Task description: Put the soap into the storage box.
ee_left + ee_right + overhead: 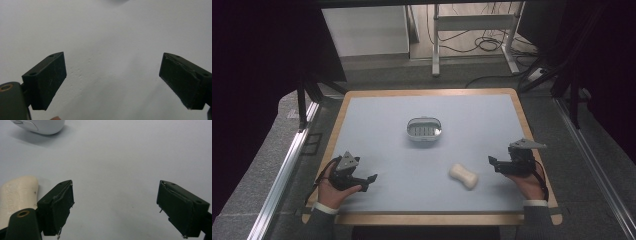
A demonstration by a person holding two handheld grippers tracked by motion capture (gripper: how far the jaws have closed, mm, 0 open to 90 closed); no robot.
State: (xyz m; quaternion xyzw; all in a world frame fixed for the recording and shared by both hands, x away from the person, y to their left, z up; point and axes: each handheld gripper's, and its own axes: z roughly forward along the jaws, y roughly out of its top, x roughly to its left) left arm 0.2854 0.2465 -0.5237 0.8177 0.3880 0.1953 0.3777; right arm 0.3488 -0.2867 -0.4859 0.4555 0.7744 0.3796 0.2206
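In the high view, the cream, waisted bar of soap [463, 176] lies at lower right of centre on the pale blue table top [382, 125], long axis slanting from upper left to lower right. The small white oval dish with a ridged insert [424, 129] sits well apart above it. The right gripper [498, 163], jaws wide apart and empty, is just right of the bar and nearer it. The left gripper [371, 181], equally spread and empty, rests at lower left.

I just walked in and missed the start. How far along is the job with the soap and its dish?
Nothing looks done yet: the soap bar lies on the mat, apart from the empty soap dish. Nothing is in hand; left gripper and right gripper are both open. Probably left: picking up the soap.
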